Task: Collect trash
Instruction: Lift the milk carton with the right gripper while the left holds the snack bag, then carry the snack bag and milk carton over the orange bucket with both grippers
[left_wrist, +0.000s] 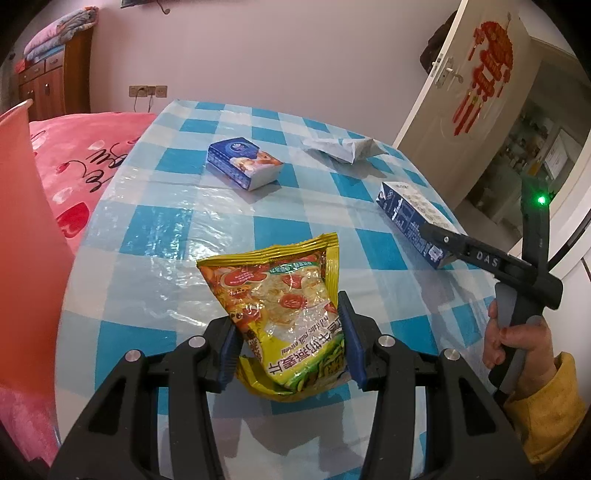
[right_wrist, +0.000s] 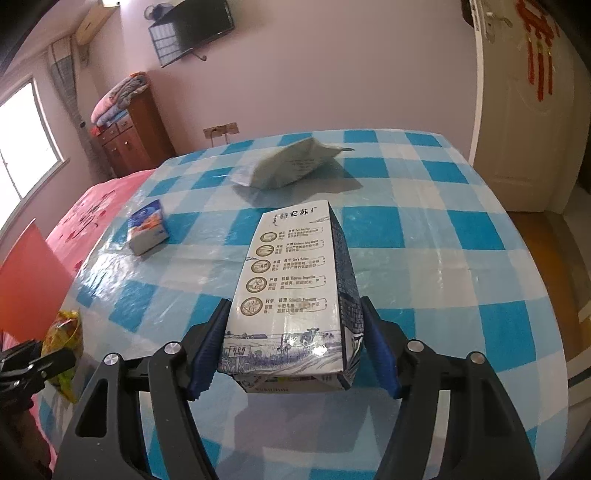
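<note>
My left gripper (left_wrist: 291, 343) is shut on a yellow snack bag (left_wrist: 280, 299) and holds it above the checked table; the bag also shows in the right wrist view (right_wrist: 64, 339). My right gripper (right_wrist: 293, 347) is shut on a blue-and-white milk carton (right_wrist: 291, 291), seen from the side in the left wrist view (left_wrist: 413, 221). A small blue tissue pack (left_wrist: 243, 162) lies mid-table, also in the right wrist view (right_wrist: 147, 230). A pale crumpled bag (left_wrist: 343, 147) lies at the far side, also in the right wrist view (right_wrist: 288, 162).
A red bin (left_wrist: 26, 240) stands at the left, beside the table (left_wrist: 166, 229), and shows in the right wrist view (right_wrist: 29, 273). A pink bed (left_wrist: 85, 155) lies behind it. An open white door (left_wrist: 469, 85) is at the right.
</note>
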